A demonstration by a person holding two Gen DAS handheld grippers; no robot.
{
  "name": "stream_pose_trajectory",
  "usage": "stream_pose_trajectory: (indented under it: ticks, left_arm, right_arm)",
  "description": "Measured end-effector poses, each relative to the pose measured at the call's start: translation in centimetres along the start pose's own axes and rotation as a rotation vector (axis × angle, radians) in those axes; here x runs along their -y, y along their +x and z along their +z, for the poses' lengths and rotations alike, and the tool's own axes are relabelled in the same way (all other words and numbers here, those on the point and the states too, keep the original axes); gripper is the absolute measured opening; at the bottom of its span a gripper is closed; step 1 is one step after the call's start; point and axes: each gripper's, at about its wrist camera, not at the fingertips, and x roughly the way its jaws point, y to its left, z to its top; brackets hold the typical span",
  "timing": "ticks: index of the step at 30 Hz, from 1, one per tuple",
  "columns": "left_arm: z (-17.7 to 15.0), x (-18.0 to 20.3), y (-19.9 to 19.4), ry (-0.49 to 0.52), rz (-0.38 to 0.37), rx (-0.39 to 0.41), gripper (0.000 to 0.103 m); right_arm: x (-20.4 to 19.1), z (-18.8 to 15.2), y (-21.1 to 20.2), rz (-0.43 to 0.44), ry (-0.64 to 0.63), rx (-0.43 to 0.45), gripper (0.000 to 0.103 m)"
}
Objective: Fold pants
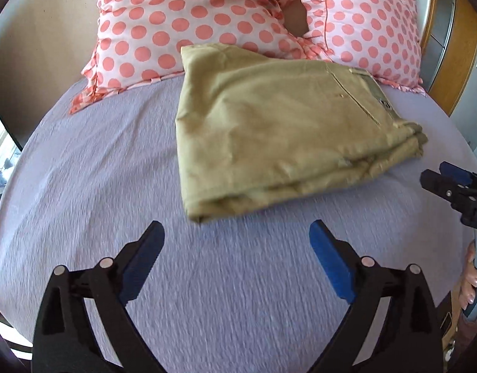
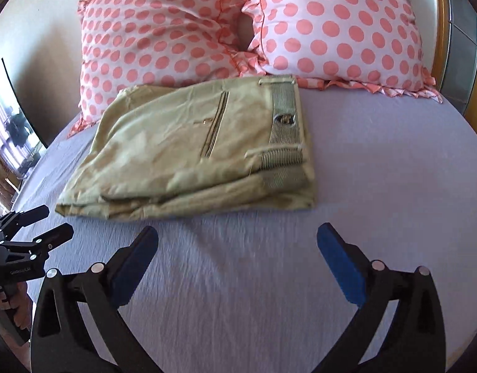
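1. The bed [image 1: 82,186], under a lilac sheet, fills both views.
2. Two pillows, white with coral dots, lean at its head: one [image 2: 151,37] on the left, the other [image 2: 341,28] on the right, their frilled edges meeting in the middle.
3. The pants [image 2: 176,152], khaki, lie folded into a flat packet on the sheet just in front of the pillows, the far edge touching the left one. The striped waistband lining and a belt loop face up on the right side; a welt pocket runs down the top layer. The stacked folds show along the near edge.
4. The left gripper [image 1: 236,242] hangs above the bare sheet just short of the packet's near left corner, jaws spread wide, nothing between the blue pads [image 1: 330,264].
5. The right gripper [image 2: 238,245] hovers likewise before the near edge, jaws released and empty. In the left view it shows at the right rim [image 1: 437,175], near the packet's right end, apart from the cloth.
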Motion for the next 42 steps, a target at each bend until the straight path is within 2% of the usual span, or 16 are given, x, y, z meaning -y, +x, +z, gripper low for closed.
stream_pose_trajectory:
  ticks: [3, 5, 8, 12, 42]
  left_arm:
    - [-1.5, 0.7, -0.1, 0.011, 0.067, -0.005, 0.095]
    - [-1.7, 0.9, 0.5, 0.007, 0.105, -0.009, 0.101]
    - [-1.9, -0.1, 0.8, -0.06, 0.062, 0.009, 0.101]
    - [-2.4, -0.3, 0.7, -0.062, 0.064, 0.073, 0.101]
    - [-2.1, -0.5, 0.9, -0.068, 0.061, 0.085, 0.101]
  right_arm:
    - [-0.9, -1.3, 1.0, -0.025, -0.002, -0.046, 0.102]
    - [-1.7, -1.6, 1.2, -0.083, -0.023, -0.042, 0.102]
    - [-2.8, -1.9, 1.6, -0.146, -0.066, -0.043, 0.102]
    - [-2.4, -2.0, 1.6, -0.141, -0.048, -0.03, 0.102]
    - [-2.5, -2.0, 1.6, -0.152, -0.037, -0.018, 0.102]
